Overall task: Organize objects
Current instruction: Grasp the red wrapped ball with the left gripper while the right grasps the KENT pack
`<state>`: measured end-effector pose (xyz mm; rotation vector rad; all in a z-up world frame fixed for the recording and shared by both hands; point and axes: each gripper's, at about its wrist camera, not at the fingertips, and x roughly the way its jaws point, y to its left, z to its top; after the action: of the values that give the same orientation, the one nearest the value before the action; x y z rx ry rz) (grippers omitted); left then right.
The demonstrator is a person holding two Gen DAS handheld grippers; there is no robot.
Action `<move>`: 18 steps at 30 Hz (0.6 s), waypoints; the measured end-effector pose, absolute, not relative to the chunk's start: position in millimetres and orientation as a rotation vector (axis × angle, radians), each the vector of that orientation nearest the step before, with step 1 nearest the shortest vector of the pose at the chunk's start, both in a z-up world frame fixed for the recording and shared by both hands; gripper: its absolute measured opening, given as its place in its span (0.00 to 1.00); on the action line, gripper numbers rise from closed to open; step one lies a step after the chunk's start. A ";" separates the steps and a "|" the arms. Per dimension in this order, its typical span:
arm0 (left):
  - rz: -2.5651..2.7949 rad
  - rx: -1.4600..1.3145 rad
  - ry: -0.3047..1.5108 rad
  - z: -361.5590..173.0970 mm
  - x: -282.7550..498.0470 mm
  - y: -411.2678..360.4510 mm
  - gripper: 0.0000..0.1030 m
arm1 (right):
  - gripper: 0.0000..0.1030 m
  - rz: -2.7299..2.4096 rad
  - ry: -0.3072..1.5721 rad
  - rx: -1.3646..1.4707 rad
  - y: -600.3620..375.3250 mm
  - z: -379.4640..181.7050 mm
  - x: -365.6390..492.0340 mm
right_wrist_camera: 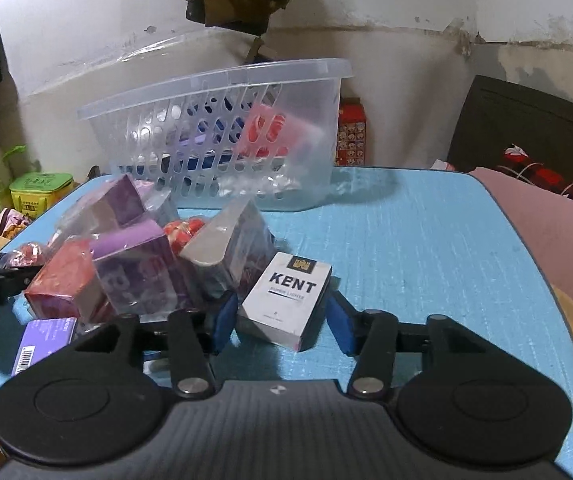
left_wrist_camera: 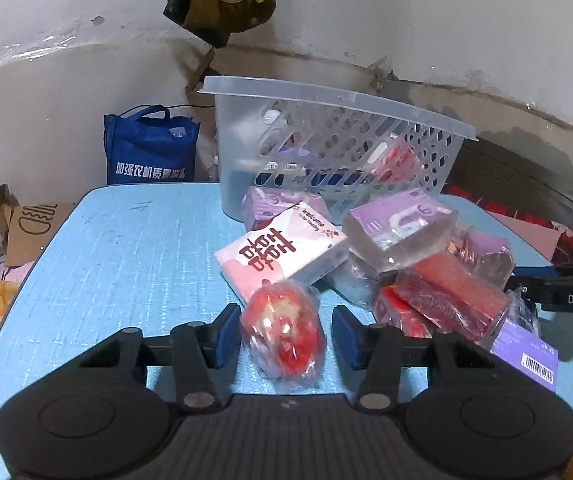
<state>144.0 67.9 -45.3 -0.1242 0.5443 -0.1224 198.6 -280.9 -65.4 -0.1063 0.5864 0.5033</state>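
Note:
A clear plastic basket [left_wrist_camera: 338, 100] stands at the back of the blue table [left_wrist_camera: 118, 264] with several packets inside; it also shows in the right wrist view [right_wrist_camera: 214, 84]. A pile of wrapped purple, pink and red boxes [left_wrist_camera: 398, 228] lies in front of it. My left gripper [left_wrist_camera: 282, 332] is open, its blue pads either side of a round red wrapped object [left_wrist_camera: 284, 332] on the table. My right gripper [right_wrist_camera: 282, 320] is open around a white KENT box [right_wrist_camera: 286, 300] that rests on the table; the left pad is close to it, the right pad apart.
A blue tote bag [left_wrist_camera: 150, 152] and a cardboard piece [left_wrist_camera: 34, 228] stand beyond the table's left edge. A green tin [right_wrist_camera: 40, 192] sits at the left, a pink cloth [right_wrist_camera: 546, 216] at the right. A bag hangs on the wall [left_wrist_camera: 222, 0].

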 end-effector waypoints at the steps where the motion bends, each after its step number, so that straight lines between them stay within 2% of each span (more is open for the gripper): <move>1: -0.122 -0.126 0.544 -45.4 143.7 68.7 0.47 | 0.46 0.501 0.580 -0.115 -280.5 -65.4 197.2; 2: -0.121 -0.132 0.538 -45.7 143.2 69.3 0.43 | 0.46 0.502 0.574 -0.124 -279.3 -65.5 195.8; 8: -0.102 -0.179 0.401 -43.5 124.5 76.7 0.43 | 0.45 0.477 0.436 -0.076 -291.7 -62.2 178.6; 18: -0.142 -0.200 0.372 -42.3 123.9 78.8 0.43 | 0.45 0.486 0.369 -0.032 -298.7 -60.1 172.6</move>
<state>123.9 78.8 -42.3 -0.2002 0.3720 -0.1419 172.6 -298.7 -60.1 -0.0325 0.3688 0.4860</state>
